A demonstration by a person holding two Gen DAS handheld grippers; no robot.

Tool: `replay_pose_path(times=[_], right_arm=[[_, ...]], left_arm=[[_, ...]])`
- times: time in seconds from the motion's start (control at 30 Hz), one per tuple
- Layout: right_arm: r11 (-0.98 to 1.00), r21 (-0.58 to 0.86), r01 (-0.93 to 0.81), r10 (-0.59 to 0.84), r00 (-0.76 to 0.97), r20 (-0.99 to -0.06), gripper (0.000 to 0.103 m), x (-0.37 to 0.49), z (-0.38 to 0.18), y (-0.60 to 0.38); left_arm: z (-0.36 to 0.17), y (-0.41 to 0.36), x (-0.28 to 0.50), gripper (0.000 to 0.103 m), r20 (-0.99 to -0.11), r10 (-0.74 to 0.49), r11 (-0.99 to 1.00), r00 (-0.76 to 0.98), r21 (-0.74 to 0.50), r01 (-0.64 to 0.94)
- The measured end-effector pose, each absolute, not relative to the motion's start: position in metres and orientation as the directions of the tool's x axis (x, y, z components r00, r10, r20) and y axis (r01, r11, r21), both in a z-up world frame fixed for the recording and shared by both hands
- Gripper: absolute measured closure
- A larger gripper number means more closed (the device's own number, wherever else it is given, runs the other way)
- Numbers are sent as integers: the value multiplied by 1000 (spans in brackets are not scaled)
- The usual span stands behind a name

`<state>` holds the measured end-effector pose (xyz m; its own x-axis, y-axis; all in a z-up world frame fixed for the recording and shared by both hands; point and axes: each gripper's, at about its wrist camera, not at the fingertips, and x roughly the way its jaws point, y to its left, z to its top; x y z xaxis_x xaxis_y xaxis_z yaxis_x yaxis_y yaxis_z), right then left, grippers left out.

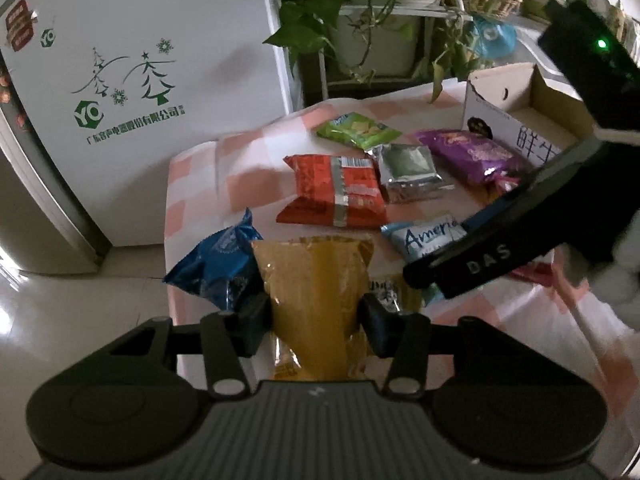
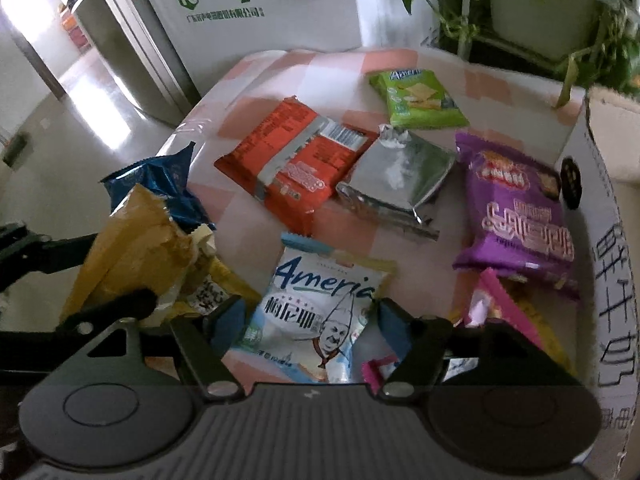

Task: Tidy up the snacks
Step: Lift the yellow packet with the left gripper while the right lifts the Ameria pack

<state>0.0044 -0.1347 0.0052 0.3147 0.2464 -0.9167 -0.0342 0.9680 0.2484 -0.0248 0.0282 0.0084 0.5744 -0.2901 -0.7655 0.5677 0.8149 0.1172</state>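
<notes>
Jaws of left gripper (image 1: 316, 322) clamped on yellow packet (image 1: 316, 280) at lower centre, blue bag (image 1: 218, 262) just left. Jaws of right gripper (image 2: 306, 326) wide, straddling white packet (image 2: 320, 316) flat on surface (image 2: 264, 68). Red packet (image 2: 292, 164), silver pouch (image 2: 400, 176), purple bag (image 2: 516, 208) beyond; cardboard box (image 2: 608, 208) at right edge.

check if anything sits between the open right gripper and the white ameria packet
Nothing visible does. The right gripper hangs open directly over the white packet, pads either side, not pressing.
</notes>
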Motion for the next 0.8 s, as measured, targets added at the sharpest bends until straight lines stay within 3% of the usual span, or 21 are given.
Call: replay_pose_path(times=[0.23, 0.6, 0.8], right_arm=[[970, 152, -191, 208, 318, -925, 44, 0, 6, -127], [865, 202, -460, 338, 235, -911, 45, -34, 17, -137], [864, 193, -465, 333, 242, -911, 40, -41, 20, -136]], left_arm=[[7, 32, -29, 55, -770, -284, 816, 572, 119, 566], [10, 39, -39, 56, -783, -298, 828, 546, 72, 556], [7, 38, -36, 54, -790, -300, 830, 535, 61, 555]])
